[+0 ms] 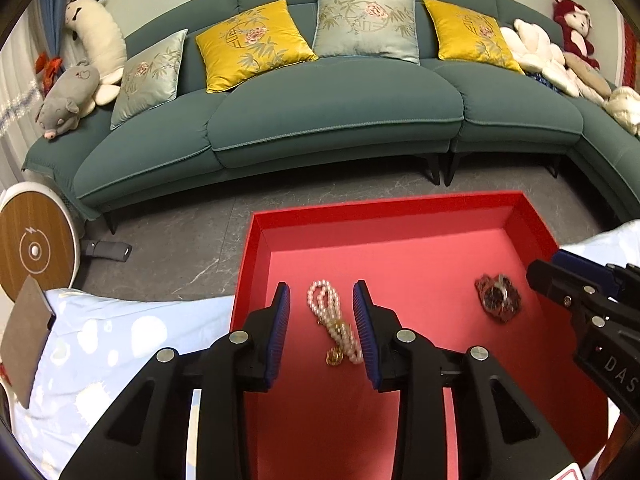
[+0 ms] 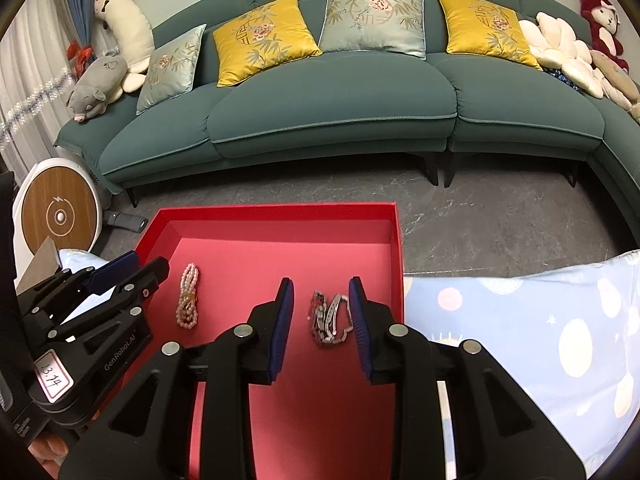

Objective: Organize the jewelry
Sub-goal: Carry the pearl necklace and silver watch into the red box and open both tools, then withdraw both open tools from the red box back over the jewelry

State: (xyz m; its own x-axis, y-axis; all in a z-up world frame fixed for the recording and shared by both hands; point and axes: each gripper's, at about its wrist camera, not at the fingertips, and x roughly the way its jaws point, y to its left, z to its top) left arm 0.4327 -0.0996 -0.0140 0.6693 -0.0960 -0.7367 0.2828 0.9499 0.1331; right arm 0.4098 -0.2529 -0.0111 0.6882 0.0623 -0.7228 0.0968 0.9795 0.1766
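Jaws stand wide on both my grippers, nothing gripped. My left gripper [image 1: 322,320] straddles the pearl bracelet [image 1: 334,326] lying on the floor of the red box [image 1: 400,210]; my right gripper [image 2: 320,314] straddles the metal watch [image 2: 329,322] beside it, both over the patterned blue sheet [image 2: 520,320].

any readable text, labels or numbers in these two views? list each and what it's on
"GenRobot.AI": printed on the body of the left gripper, right wrist view.
"13.14": handwritten on a white sticker on that same gripper.
"DAS": cut off at the frame edge, on the body of the right gripper, left wrist view.
Lightning-bolt sign, no words: on the round wooden disc.
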